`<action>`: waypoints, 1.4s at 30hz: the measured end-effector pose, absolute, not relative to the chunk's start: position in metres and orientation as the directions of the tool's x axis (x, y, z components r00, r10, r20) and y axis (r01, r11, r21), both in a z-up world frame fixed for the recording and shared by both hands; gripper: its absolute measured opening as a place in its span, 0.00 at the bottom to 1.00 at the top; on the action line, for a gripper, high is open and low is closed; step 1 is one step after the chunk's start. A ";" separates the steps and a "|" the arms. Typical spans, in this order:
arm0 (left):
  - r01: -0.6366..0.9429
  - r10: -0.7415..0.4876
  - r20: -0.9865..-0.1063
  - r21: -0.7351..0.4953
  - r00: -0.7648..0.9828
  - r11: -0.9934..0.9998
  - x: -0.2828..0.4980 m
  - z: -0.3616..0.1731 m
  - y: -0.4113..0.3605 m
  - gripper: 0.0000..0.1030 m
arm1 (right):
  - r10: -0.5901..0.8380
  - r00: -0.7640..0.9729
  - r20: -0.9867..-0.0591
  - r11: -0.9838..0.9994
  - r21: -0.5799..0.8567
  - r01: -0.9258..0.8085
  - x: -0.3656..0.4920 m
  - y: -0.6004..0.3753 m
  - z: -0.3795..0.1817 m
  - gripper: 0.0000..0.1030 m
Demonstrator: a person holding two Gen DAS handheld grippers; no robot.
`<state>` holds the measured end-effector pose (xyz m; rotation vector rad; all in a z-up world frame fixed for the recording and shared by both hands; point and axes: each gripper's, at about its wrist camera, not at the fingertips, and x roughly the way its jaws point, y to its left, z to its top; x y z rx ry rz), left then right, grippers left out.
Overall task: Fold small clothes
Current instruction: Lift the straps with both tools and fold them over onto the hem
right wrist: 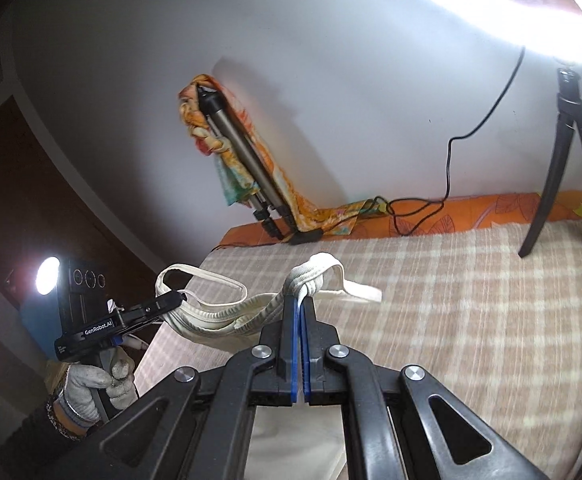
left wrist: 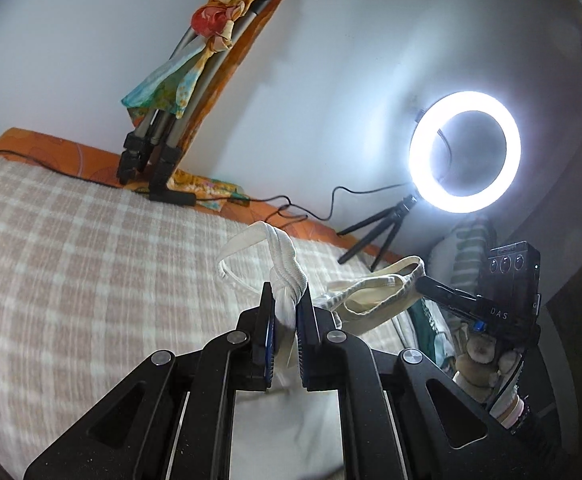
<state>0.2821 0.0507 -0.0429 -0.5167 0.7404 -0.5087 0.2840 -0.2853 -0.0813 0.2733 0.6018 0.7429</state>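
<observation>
Over checked blanket [right wrist: 431,320] on bed, cream sleeveless vest [right wrist: 211,318] hung in air, one shoulder strap clamped in left gripper [left wrist: 287,308], other in right gripper [right wrist: 301,308], both closed tight; best lowered hem-first, straps level and taut, to lie flat without creases.

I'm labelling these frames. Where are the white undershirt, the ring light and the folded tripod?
white undershirt [left wrist: 287,276]: left wrist view, bunched strap above the clamping fingers.
ring light [left wrist: 465,151]: left wrist view, lit ring's left edge.
folded tripod [right wrist: 237,148]: right wrist view, grey leg tube.
</observation>
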 end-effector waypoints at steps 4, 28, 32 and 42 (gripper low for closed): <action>0.237 -0.597 -0.494 -0.610 0.632 0.756 0.250 -0.049 0.053 0.07 | 0.698 0.575 -0.427 0.716 0.425 -0.554 0.244 -0.290 -0.091 0.00; 0.196 -0.516 -0.701 -0.488 0.493 0.851 0.162 -0.124 0.036 0.12 | 0.569 0.511 -0.644 0.810 0.332 -0.483 0.168 -0.284 -0.198 0.05; 0.162 -0.514 -0.721 -0.501 0.465 0.850 0.150 -0.127 0.047 0.13 | 0.534 0.506 -0.678 0.832 0.312 -0.459 0.160 -0.294 -0.204 0.10; 0.240 -0.506 -0.673 -0.453 0.540 0.859 0.119 -0.083 0.039 0.13 | 0.535 0.634 -0.558 0.830 0.207 -0.519 0.143 -0.286 -0.162 0.14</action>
